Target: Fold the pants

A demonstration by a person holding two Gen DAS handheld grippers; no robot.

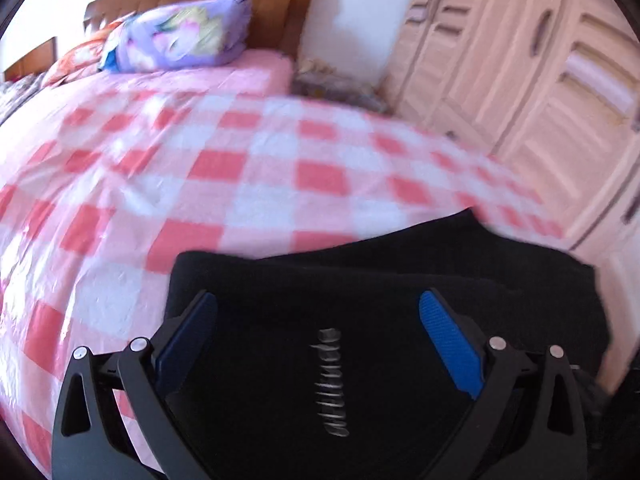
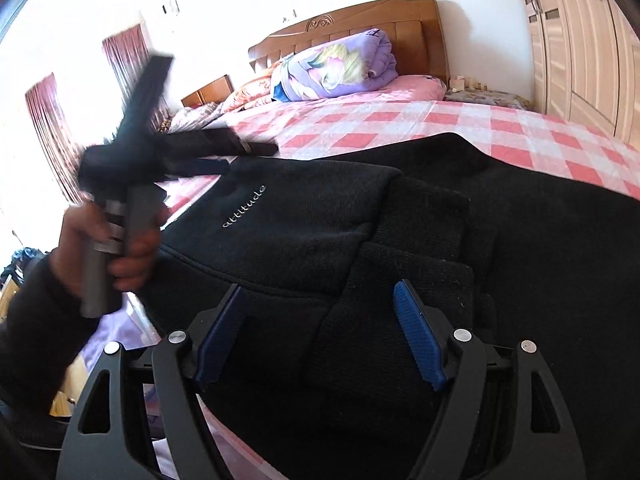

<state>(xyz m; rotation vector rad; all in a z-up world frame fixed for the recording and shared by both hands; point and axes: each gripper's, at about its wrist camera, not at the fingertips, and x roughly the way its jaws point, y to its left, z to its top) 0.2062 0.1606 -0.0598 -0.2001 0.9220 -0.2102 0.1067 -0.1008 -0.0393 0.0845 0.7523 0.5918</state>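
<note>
The black pants, folded over in layers, lie on the near part of the bed with its pink checked cover. The right gripper hovers over them, fingers wide, nothing between. The left gripper does likewise, its fingers spread wide above the cloth.

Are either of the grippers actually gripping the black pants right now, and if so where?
Nothing is held. The left gripper and right gripper both stand open above the black pants, pads apart and clamping no fabric.
</note>
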